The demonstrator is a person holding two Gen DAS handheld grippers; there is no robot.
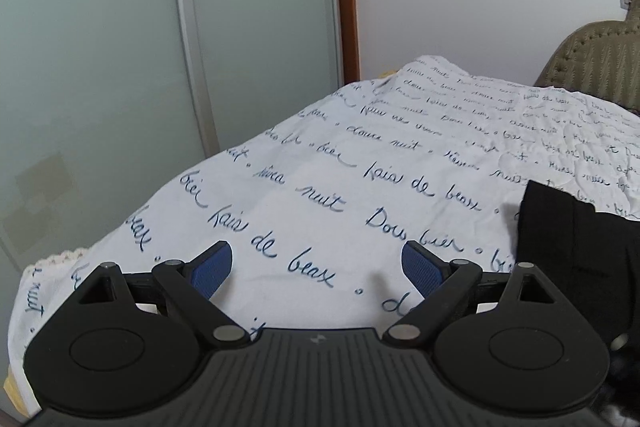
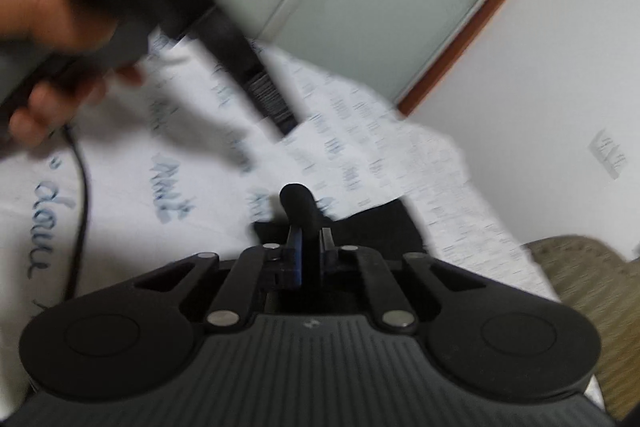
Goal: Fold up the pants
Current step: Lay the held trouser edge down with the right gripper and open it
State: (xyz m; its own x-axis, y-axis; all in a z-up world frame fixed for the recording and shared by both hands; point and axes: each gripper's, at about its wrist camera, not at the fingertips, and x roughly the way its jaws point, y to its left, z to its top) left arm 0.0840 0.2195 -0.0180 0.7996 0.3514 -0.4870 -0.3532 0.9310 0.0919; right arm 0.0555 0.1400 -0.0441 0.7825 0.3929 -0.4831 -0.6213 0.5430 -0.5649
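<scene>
The black pants [image 1: 576, 239] lie on the bed at the right edge of the left wrist view. My left gripper [image 1: 318, 251] hovers just left of them over the sheet, open wide, with nothing between its blue pads [image 1: 424, 267]. The right wrist view is blurred. In it my right gripper [image 2: 308, 247] has its fingers close together, shut on a fold of the black pants [image 2: 298, 207] that pokes up between them. More of the black cloth [image 2: 372, 227] spreads beyond the fingers.
A white sheet with blue handwriting print [image 1: 360, 167] covers the bed. An olive quilted headboard [image 1: 600, 59] stands at the right and a frosted sliding door [image 1: 100, 67] at the left. A person's hand [image 2: 48, 19] holds the other gripper tool, and a black cable [image 2: 82, 187] hangs from it.
</scene>
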